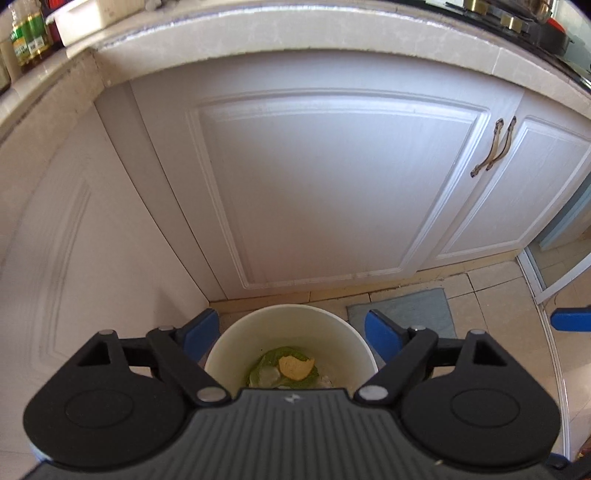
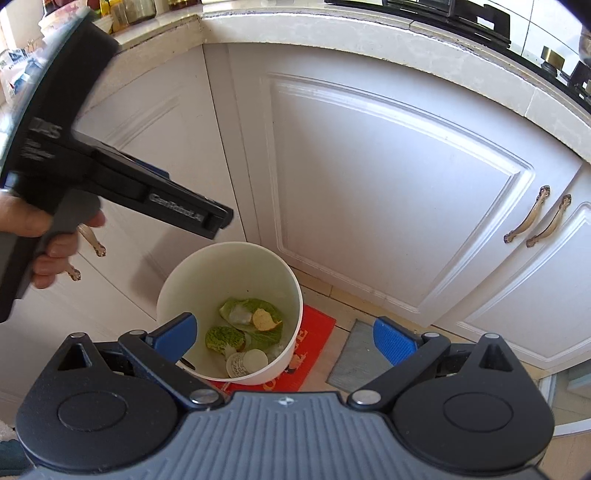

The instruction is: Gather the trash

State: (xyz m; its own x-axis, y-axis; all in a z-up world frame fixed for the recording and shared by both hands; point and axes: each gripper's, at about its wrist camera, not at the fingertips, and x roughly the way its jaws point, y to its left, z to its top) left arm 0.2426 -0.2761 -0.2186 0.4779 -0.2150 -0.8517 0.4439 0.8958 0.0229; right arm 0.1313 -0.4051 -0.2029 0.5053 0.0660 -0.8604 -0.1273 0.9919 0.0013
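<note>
A white trash bin [image 1: 229, 354] stands on the floor against the cabinet. In it lie green leaves [image 1: 266, 363] and a yellow peel [image 1: 295, 367]. My left gripper [image 1: 291, 332] hangs over the bin's mouth, open, with nothing between its blue fingers. In the right wrist view the bin [image 2: 229, 266] holds green leaves [image 2: 225, 338], the yellow peel [image 2: 264, 319] and round white lids [image 2: 245, 363]. My right gripper [image 2: 286, 339] is open and empty above the bin's right rim. The left gripper [image 2: 216, 218], held by a hand [image 2: 22, 221], sits above the bin's left side.
White cabinet doors [image 2: 388, 184] with bronze handles [image 2: 535, 218] close off the space behind the bin. A red mat [image 2: 317, 332] lies under the bin and a grey mat [image 2: 354, 354] lies right of it. A countertop [image 1: 258, 29] with bottles [image 1: 29, 37] overhangs.
</note>
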